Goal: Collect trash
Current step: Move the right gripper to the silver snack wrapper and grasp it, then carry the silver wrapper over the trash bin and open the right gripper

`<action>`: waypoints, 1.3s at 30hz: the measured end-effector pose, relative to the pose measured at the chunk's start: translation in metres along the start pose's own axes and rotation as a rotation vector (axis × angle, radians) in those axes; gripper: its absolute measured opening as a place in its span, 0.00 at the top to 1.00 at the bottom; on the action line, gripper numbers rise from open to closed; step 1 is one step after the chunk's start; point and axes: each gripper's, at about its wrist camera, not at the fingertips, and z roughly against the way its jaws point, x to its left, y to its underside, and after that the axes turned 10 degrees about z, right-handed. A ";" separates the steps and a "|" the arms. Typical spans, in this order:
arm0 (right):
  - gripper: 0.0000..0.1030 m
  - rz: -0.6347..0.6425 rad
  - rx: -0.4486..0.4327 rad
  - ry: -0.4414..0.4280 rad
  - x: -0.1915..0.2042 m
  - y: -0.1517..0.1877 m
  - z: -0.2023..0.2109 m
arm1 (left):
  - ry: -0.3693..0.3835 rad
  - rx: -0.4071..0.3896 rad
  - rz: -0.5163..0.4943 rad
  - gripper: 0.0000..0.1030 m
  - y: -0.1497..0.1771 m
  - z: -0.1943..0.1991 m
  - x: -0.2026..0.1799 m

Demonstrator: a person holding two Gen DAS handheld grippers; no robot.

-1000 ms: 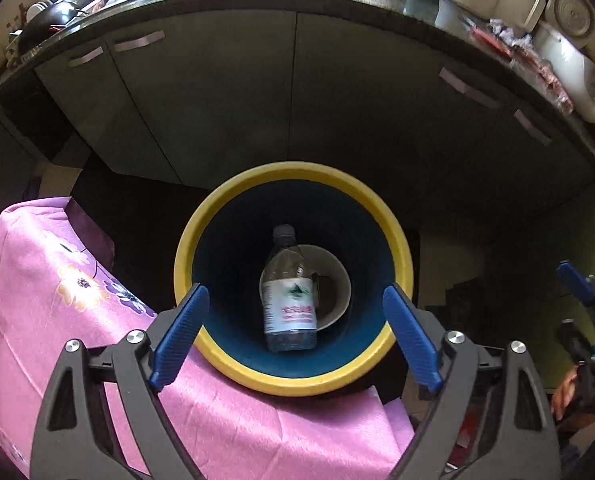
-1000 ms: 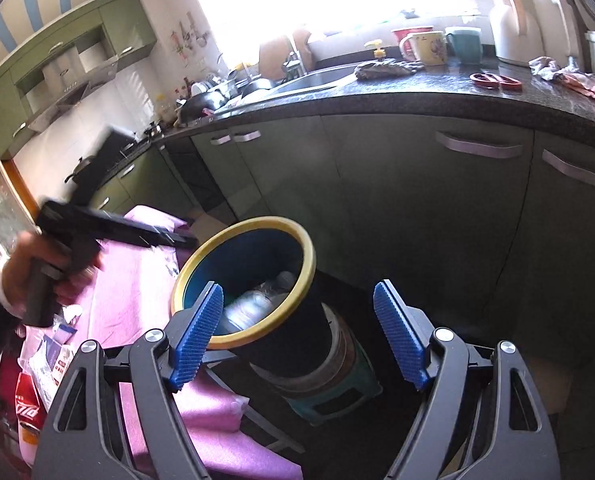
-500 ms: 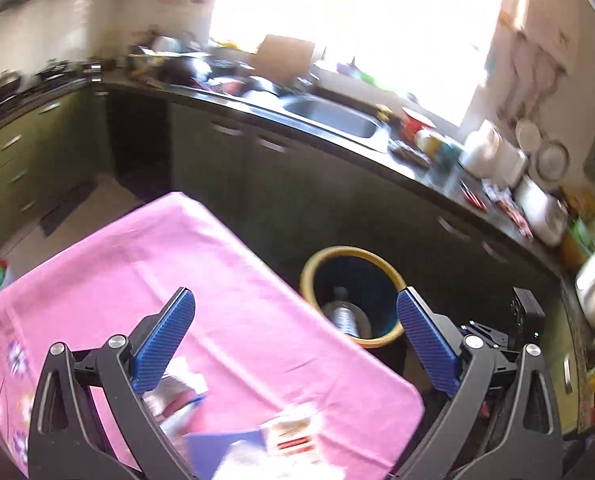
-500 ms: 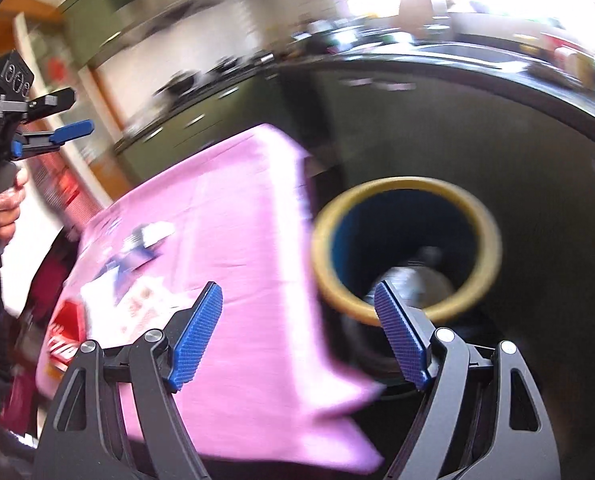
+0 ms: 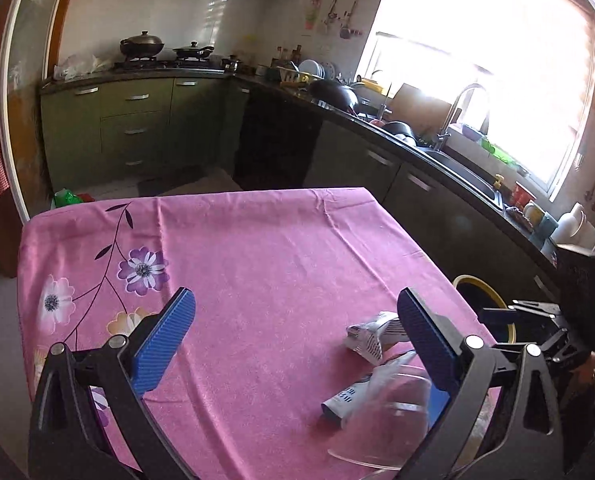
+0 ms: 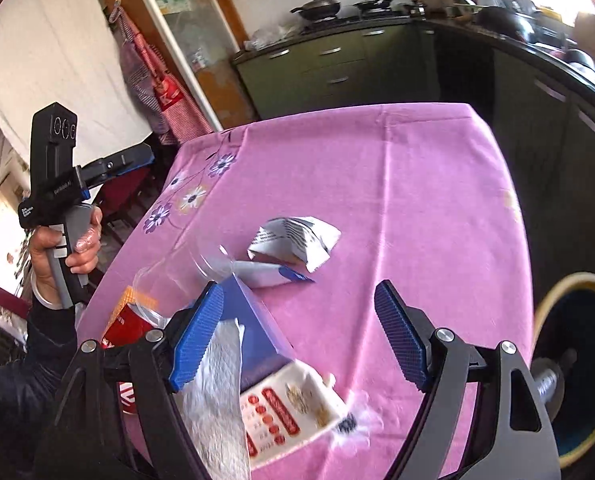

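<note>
Trash lies on the pink tablecloth (image 5: 257, 264): a crumpled printed paper (image 6: 297, 238) (image 5: 367, 336), a white-and-blue tube (image 6: 269, 272) (image 5: 349, 398), a clear plastic cup (image 5: 381, 420) (image 6: 177, 268), a blue tissue box (image 6: 253, 340), a red-printed white packet (image 6: 289, 412) and a red packet (image 6: 125, 324). The yellow-rimmed bin (image 6: 577, 368) (image 5: 485, 300) stands off the table's right edge with a bottle inside. My left gripper (image 5: 295, 340) is open and empty above the table. My right gripper (image 6: 297, 336) is open and empty above the tissue box.
Green kitchen cabinets (image 5: 137, 128) and a dark counter with a sink (image 5: 457, 164) run along the back and right. Pots sit on the stove (image 5: 141, 46). The left gripper's handle and hand show in the right wrist view (image 6: 61, 208).
Both grippers swung away from the bin and back over the table. The views now show the trash on the cloth instead of the bin's inside. Both stayed open.
</note>
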 end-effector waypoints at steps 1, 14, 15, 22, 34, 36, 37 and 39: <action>0.25 0.025 0.015 -0.012 -0.002 -0.009 -0.011 | 0.003 -0.006 -0.004 0.07 0.002 -0.003 0.003; 0.26 0.216 0.266 -0.091 -0.011 -0.054 -0.122 | 0.049 0.024 0.018 0.07 0.016 -0.017 0.013; 0.27 0.215 0.272 -0.093 -0.012 -0.054 -0.126 | 0.060 0.025 0.024 0.07 0.016 -0.016 0.015; 0.36 0.213 0.311 -0.116 -0.008 -0.052 -0.147 | 0.077 0.044 0.012 0.07 0.021 -0.020 0.012; 0.53 0.131 0.208 -0.164 -0.014 -0.055 -0.128 | 0.085 0.048 0.024 0.07 0.024 -0.020 0.016; 0.53 0.116 0.184 -0.158 -0.018 -0.057 -0.120 | 0.091 0.053 0.025 0.07 0.024 -0.020 0.016; 0.53 0.110 0.172 -0.153 -0.019 -0.057 -0.114 | 0.095 0.058 0.027 0.07 0.024 -0.021 0.016; 0.53 0.090 0.145 -0.153 -0.024 -0.057 -0.100 | 0.088 0.069 0.030 0.07 0.024 -0.022 0.015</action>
